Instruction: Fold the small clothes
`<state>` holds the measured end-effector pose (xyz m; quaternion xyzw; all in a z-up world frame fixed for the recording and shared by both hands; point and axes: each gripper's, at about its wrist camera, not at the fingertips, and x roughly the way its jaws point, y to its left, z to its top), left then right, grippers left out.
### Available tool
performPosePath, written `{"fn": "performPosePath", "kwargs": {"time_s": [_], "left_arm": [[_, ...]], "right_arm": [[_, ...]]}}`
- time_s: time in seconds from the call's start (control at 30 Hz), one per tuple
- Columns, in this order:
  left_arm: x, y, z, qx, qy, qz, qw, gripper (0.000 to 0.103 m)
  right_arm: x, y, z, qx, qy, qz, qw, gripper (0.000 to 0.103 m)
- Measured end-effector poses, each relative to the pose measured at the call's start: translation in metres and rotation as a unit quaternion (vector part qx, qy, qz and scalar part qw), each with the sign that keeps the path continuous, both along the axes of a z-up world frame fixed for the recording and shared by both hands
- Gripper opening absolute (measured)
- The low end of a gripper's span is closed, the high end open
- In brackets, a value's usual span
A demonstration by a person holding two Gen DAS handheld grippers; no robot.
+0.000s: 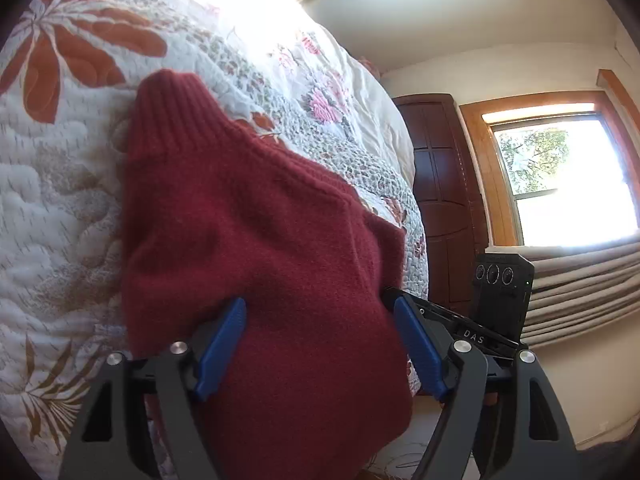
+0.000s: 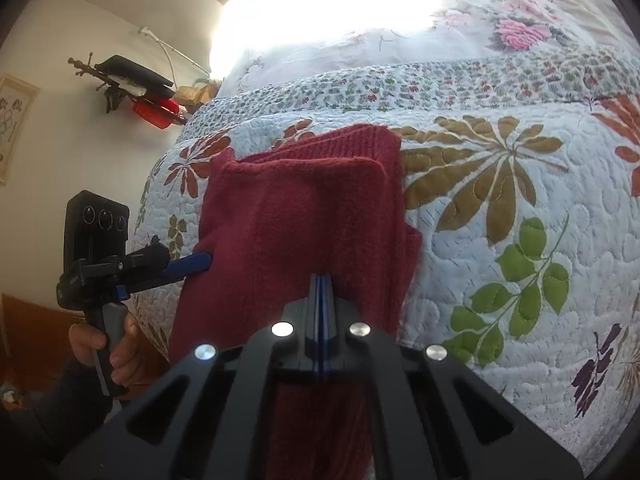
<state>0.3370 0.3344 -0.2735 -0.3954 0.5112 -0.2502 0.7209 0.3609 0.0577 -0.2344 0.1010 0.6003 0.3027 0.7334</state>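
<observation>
right gripper [image 2: 320, 280] pinches the red sweater [image 2: 304, 216] on the quilt [image 2: 500, 240], its blue fingers pressed together; left gripper [image 1: 320, 320] gapes wide around it.

A bedroom in a home. A bed fills both views, covered by a quilt [image 2: 500, 184] stitched with big leaves and flowers. Beside it stand a dark wood door [image 1: 440, 200], a wood-framed window [image 1: 560, 168] with trees outside, pale walls, and a framed picture [image 2: 12, 128] on one wall.

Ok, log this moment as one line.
red sweater on quilted bed | left claw open astride hem | right claw shut on hem
</observation>
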Motion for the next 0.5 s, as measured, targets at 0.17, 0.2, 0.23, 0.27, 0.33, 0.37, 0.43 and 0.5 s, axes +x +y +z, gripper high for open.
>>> {"fn": "performPosePath", "kwargs": {"time_s": [0.17,0.2,0.23,0.27,0.33,0.37,0.43,0.5], "left_arm": [[-0.052,0.003,0.035,-0.015,-0.059,-0.026,0.9978,0.077],[-0.061,0.0,0.027,-0.019,-0.048,-0.03,0.9982,0.077],[-0.066,-0.003,0.015,-0.018,-0.032,-0.032,0.9988,0.077],[-0.07,-0.006,0.0,-0.014,-0.012,-0.03,0.9994,0.077],[-0.069,-0.014,-0.021,-0.02,-0.005,-0.026,0.9994,0.077],[-0.069,-0.018,-0.026,-0.019,-0.003,-0.024,0.9995,0.077],[-0.069,-0.023,-0.021,-0.01,-0.003,-0.026,0.9996,0.077],[-0.075,-0.022,-0.001,-0.011,-0.018,-0.029,0.9994,0.076]], "right_arm": [[-0.047,0.006,0.036,0.039,-0.008,0.05,0.998,0.009],[-0.056,0.009,0.031,0.034,-0.002,0.056,0.998,0.009],[-0.062,0.011,0.021,0.02,0.003,0.058,0.998,0.009],[-0.064,0.012,0.008,0.001,0.01,0.054,0.999,0.009],[-0.065,0.007,-0.016,-0.034,0.005,0.042,0.999,0.0],[-0.063,0.0,-0.025,-0.035,0.01,0.029,0.999,0.0],[-0.061,-0.01,-0.028,-0.026,0.022,0.002,0.999,0.0],[-0.069,-0.009,-0.011,-0.031,0.007,0.01,0.999,0.0]]}}
